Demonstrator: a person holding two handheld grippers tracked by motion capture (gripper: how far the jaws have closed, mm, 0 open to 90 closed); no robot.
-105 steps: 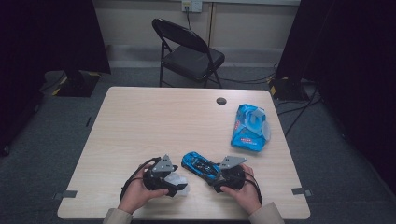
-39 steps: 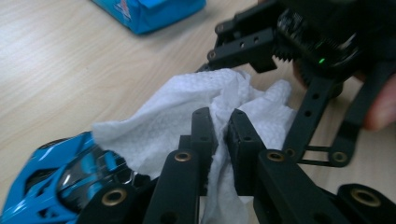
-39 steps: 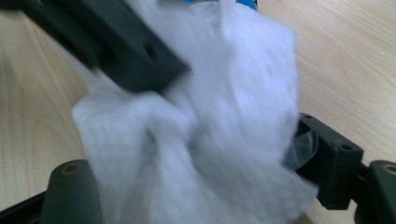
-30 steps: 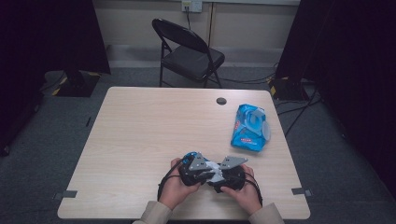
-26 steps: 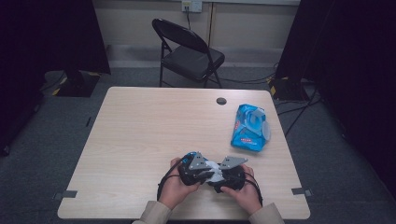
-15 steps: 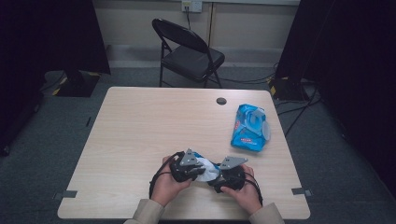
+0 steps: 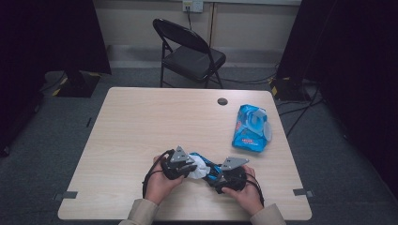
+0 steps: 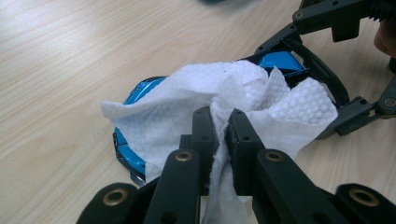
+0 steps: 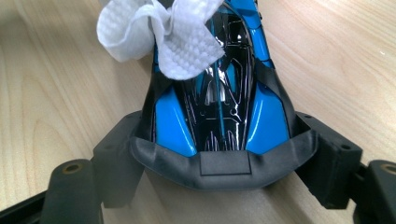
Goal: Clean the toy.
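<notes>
**Toy car held for wiping with a wet wipe**

Toy car (image 9: 219, 102), blue and black, lies on the surface (image 7: 141, 126) with its rear clasped between the fingers of the right gripper (image 7: 225, 174), which close on both flanks. The left gripper (image 7: 185, 166) has its fingers pinched shut on a white wipe (image 8: 219, 102), whose loose folds spread forward of the fingers and drape over the car's nose. Half a second ago the left gripper sat closer over the car; it has since drawn slightly back toward the person's left, and the wipe now shows as a white bunch between the two grippers. This suggests a wiping stroke along the bodywork is under way, with much of the shell still uncovered beside the cloth. Both hands rest low near the near edge of the surface, grippers angled inward toward each other. A blue wipe packet (image 7: 251, 127) lies well beyond the right fingers.
</notes>
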